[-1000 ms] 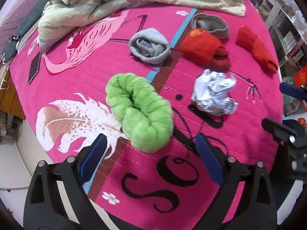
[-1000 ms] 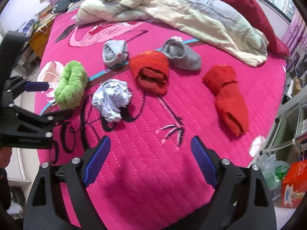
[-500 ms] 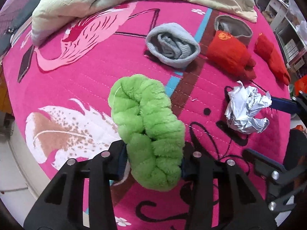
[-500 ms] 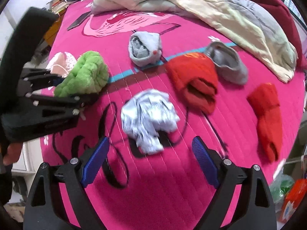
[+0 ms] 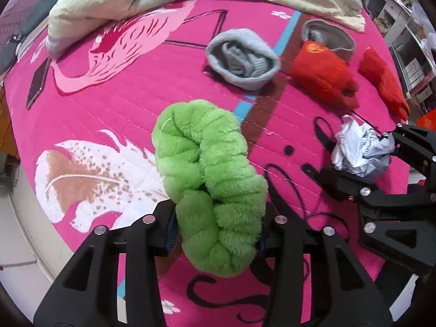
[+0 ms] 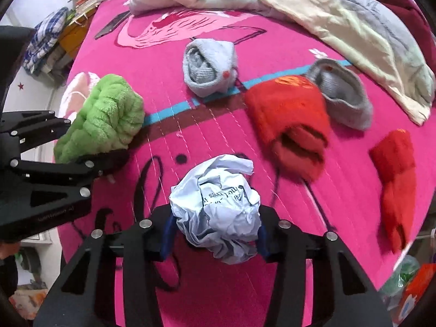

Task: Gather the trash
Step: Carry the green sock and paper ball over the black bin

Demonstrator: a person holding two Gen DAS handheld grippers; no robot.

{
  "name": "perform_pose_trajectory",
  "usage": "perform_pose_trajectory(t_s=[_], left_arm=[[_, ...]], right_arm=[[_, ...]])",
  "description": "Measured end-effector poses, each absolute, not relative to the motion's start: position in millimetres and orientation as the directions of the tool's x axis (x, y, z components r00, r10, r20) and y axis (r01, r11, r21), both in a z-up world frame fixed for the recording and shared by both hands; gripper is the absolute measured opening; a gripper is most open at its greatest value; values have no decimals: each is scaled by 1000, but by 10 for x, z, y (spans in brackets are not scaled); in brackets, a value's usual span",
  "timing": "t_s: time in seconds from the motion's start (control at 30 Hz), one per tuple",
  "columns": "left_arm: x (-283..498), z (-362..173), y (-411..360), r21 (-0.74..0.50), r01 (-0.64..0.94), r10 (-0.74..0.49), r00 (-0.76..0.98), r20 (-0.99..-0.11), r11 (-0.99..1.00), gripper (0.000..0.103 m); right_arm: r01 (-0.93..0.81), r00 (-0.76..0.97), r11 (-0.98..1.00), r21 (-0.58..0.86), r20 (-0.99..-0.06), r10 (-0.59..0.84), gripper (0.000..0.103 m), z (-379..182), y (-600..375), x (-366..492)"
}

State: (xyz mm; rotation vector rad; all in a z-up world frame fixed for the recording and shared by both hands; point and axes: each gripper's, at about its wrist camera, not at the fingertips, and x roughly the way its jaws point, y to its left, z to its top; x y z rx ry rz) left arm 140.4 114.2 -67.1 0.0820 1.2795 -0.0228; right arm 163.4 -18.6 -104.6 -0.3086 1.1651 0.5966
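My left gripper (image 5: 215, 234) is shut on a fluffy green sock (image 5: 209, 179), gripping its near end on the pink bedspread (image 5: 136, 103). The sock also shows in the right wrist view (image 6: 103, 120). My right gripper (image 6: 214, 231) is shut on a crumpled white paper ball (image 6: 218, 207) with printed text. The paper ball also shows at the right of the left wrist view (image 5: 359, 150), between the right gripper's black fingers (image 5: 351, 182).
A rolled grey sock (image 6: 209, 65), a red sock (image 6: 291, 120), a grey slipper sock (image 6: 343, 92) and another red sock (image 6: 395, 174) lie on the bed. A rumpled duvet (image 6: 313, 8) covers the far side. A phone (image 5: 36, 81) lies at the left edge.
Both grippers moved forward and closed: the left onto the green sock, the right onto the paper ball. One second ago both were open and apart from them.
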Motion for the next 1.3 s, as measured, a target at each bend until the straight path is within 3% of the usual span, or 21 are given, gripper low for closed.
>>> perform_pose_trajectory(t_s=[0.53, 1.3], left_arm=[[1130, -251, 234, 115, 225, 30, 350, -936, 968, 42], [1270, -272, -1359, 166, 488, -9, 337, -941, 857, 42]], right_arm=[[-511, 343, 859, 33, -908, 239, 44, -645, -1205, 1242], [-290, 440, 957, 29, -884, 160, 45, -499, -2686, 1076]])
